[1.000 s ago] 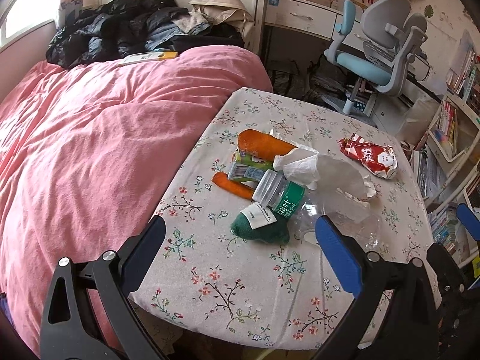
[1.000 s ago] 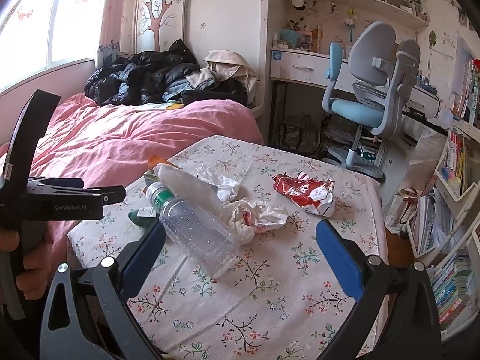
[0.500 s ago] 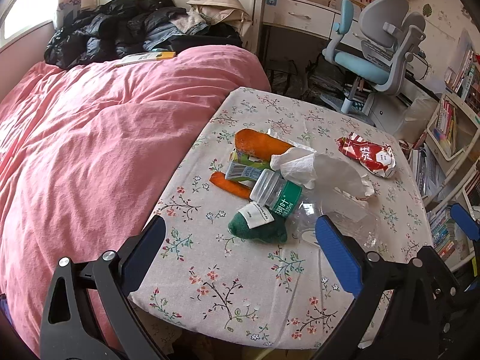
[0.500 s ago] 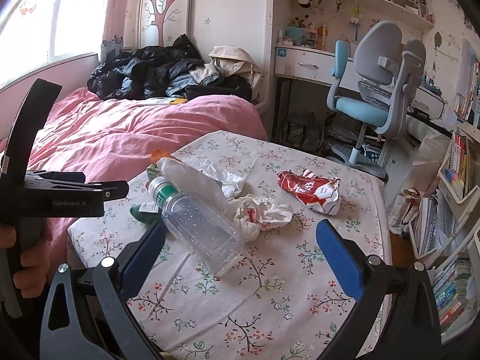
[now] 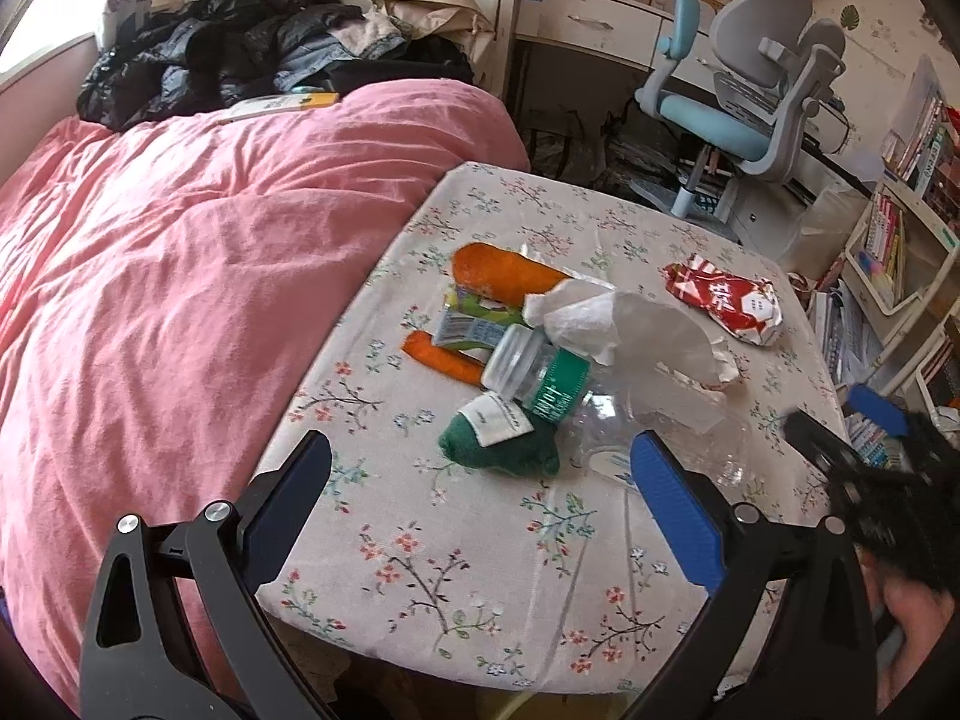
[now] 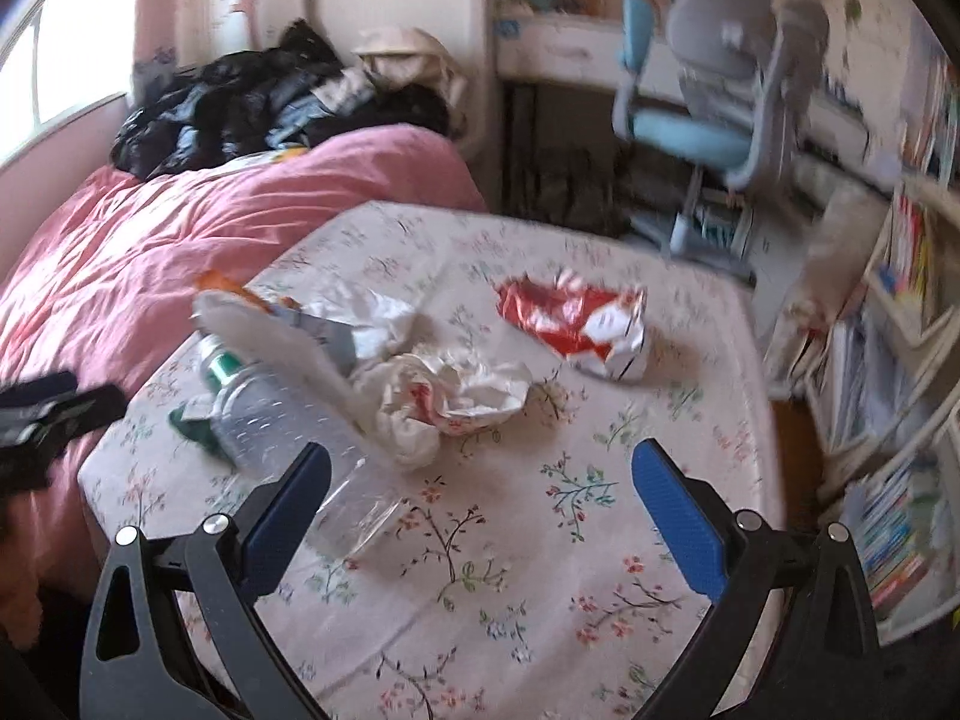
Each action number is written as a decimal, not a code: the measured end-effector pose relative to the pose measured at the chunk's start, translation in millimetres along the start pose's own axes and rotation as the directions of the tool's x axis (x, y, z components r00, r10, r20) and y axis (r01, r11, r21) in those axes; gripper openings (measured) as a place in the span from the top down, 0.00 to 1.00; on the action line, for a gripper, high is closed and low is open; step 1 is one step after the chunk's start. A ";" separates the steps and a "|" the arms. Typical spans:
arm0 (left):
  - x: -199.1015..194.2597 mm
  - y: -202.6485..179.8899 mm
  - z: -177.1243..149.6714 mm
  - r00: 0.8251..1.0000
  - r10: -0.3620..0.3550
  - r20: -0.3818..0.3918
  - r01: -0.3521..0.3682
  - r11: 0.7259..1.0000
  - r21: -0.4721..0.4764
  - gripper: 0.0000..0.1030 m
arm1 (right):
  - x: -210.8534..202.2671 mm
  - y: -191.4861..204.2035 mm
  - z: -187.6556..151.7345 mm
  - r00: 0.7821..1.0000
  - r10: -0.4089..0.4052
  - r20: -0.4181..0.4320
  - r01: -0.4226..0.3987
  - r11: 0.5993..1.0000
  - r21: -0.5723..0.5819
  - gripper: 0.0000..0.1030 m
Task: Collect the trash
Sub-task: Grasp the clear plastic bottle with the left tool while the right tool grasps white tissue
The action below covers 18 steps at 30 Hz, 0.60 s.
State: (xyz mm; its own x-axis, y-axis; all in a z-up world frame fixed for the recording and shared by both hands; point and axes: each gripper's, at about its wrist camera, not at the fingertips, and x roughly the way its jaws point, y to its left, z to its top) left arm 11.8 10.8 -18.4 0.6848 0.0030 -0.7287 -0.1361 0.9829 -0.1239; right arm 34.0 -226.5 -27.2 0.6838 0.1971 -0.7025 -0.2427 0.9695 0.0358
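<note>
Nearest you, your left tool [image 5: 480,510] hangs over the near edge of the bench [image 5: 480,570], its blue pads spread wide apart and holding nothing. Your right tool [image 6: 480,516] is likewise spread wide and empty, above the floral cloth further to the right; its view is smeared by motion.

Just past the left tool's pads lies the trash. A clear plastic bottle [image 5: 606,414] with a green label lies on its side, its base reaching towards the right pad. Touching its neck is a dark green fabric piece [image 5: 501,450] with a white tag. Behind these sit a green-and-white carton [image 5: 474,324] and two orange pieces, a thin one [image 5: 441,357] and a thick one [image 5: 504,273]. A white tissue [image 5: 624,330] drapes over the bottle's neck.

The right view shows what the left hides: a crumpled white wrapper with red print [image 6: 450,396] beside the bottle [image 6: 282,420], on its right. Both views show a red snack bag [image 5: 726,300] lying apart, further back on the right.

Only the left view catches your right tool [image 5: 864,450] at its right edge; only the right view catches the left one [image 6: 48,414] at its left edge.

Beyond the bench, a pink bed [image 5: 180,270] lies to the left with dark clothes [image 5: 228,54] heaped at its far end, and a blue-and-grey chair [image 5: 744,96] stands by a far white desk.
</note>
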 end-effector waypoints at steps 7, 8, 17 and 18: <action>3.7 -2.6 -1.2 1.000 -0.004 -0.015 0.004 1.000 0.003 0.06 | 51.2 14.6 -3.0 0.985 0.041 -0.169 -0.034 0.999 0.040 0.12; 3.8 -2.0 -1.3 1.000 -0.002 -0.016 0.002 1.000 -0.004 0.06 | 52.9 19.5 -4.9 0.979 0.080 -0.189 -0.072 0.996 0.049 0.14; 15.2 -3.3 -2.7 0.995 -0.019 -0.096 0.019 1.000 0.008 0.06 | 31.5 48.2 -13.7 0.974 0.102 -0.201 -0.115 0.992 -0.054 0.17; 15.2 -7.5 -4.1 0.995 -0.020 -0.099 0.023 0.999 0.026 0.06 | 31.3 41.8 -13.6 0.976 0.107 -0.191 -0.116 0.993 -0.033 0.17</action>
State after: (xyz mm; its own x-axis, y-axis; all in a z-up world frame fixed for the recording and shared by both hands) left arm 20.2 2.7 -31.4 0.6130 -0.0354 -0.7893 -0.1016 0.9872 -0.1232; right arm 35.9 -181.8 -57.4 0.5100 0.2686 -0.8172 -0.3426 0.9348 0.0935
